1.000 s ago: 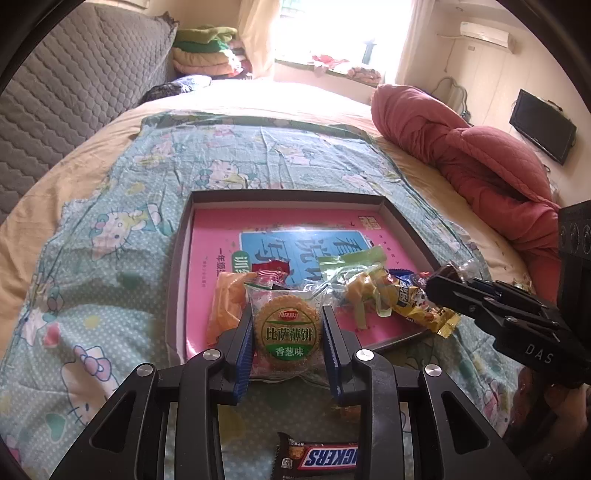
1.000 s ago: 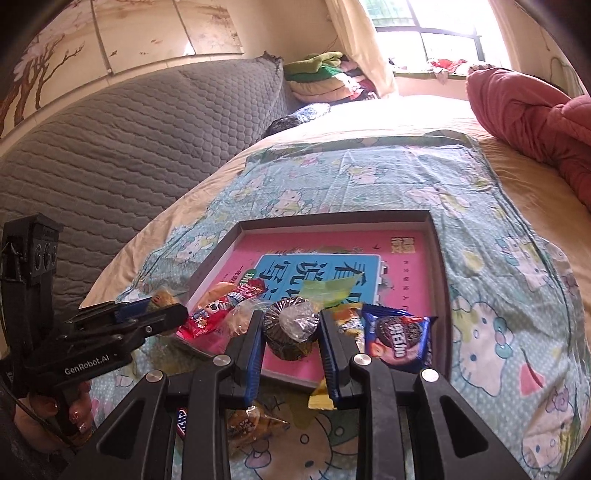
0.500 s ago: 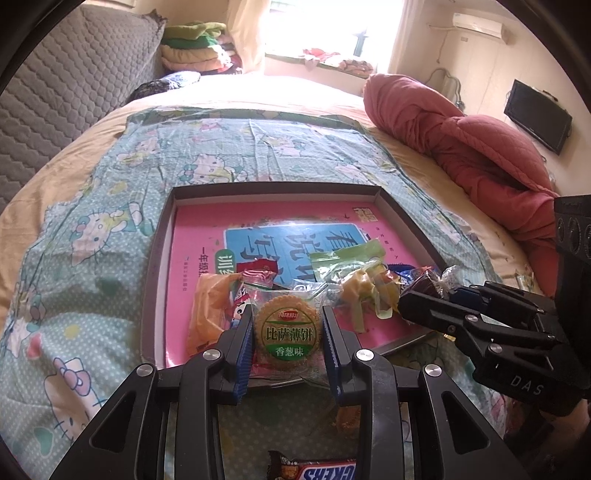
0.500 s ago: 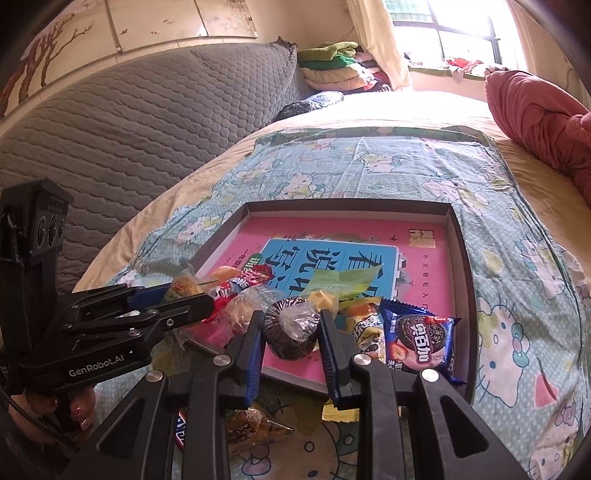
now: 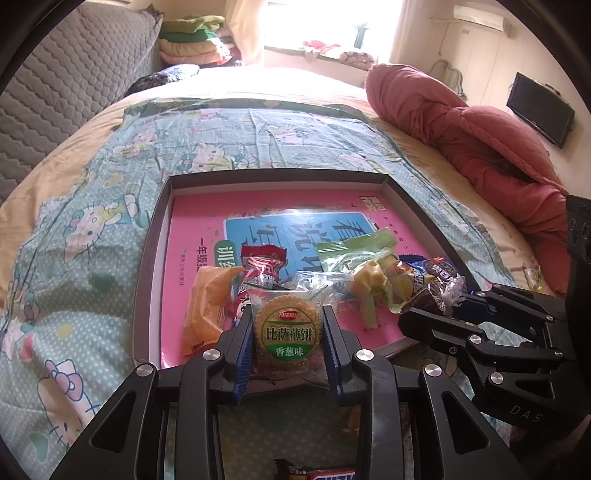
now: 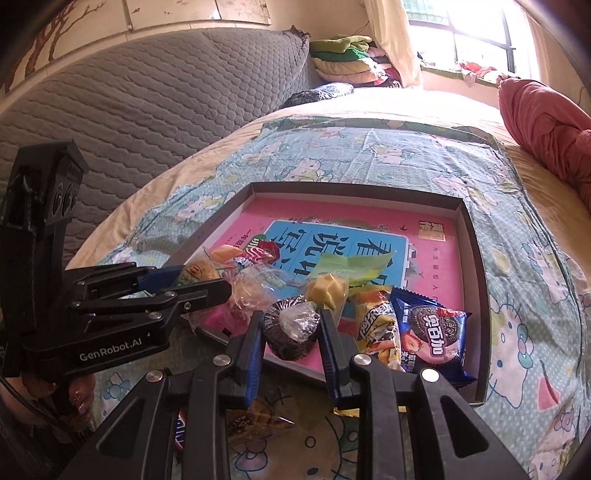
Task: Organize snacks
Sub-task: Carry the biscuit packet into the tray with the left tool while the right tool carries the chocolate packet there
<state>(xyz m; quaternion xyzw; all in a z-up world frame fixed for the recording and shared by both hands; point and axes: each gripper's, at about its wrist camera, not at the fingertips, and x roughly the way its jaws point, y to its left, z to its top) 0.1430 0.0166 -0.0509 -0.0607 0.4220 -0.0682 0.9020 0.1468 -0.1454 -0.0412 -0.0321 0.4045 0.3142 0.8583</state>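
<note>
Bedroom setting: a bed with a grey quilted headboard, a teal cartoon-print sheet spread over a beige cover, and a red quilt bunched along one side. Folded bedding was stacked by the bright window. A shallow dark-rimmed tray lay on the sheet, lined with a pink-and-blue printed sheet, with a loose cluster of wrapped snacks at its near end.

Both tools were angled downward over the tray's near edge. The left gripper was clamped on a round biscuit packet with a green label, blue pads pressing its sides; the packet sat above the near rim of the tray. The right gripper was clamped on a dark round cake in clear wrap, also at the near rim.

Left wrist view only: a wall-mounted screen, an air conditioner, an orange packet and a red wrapper left of the biscuit, and a chocolate bar on the sheet below the fingers.

Right wrist view only: a blue sandwich-cookie packet and a yellow-orange packet just beside the cake, a person's hand gripping the left tool's handle, and wall panels above the headboard.
</note>
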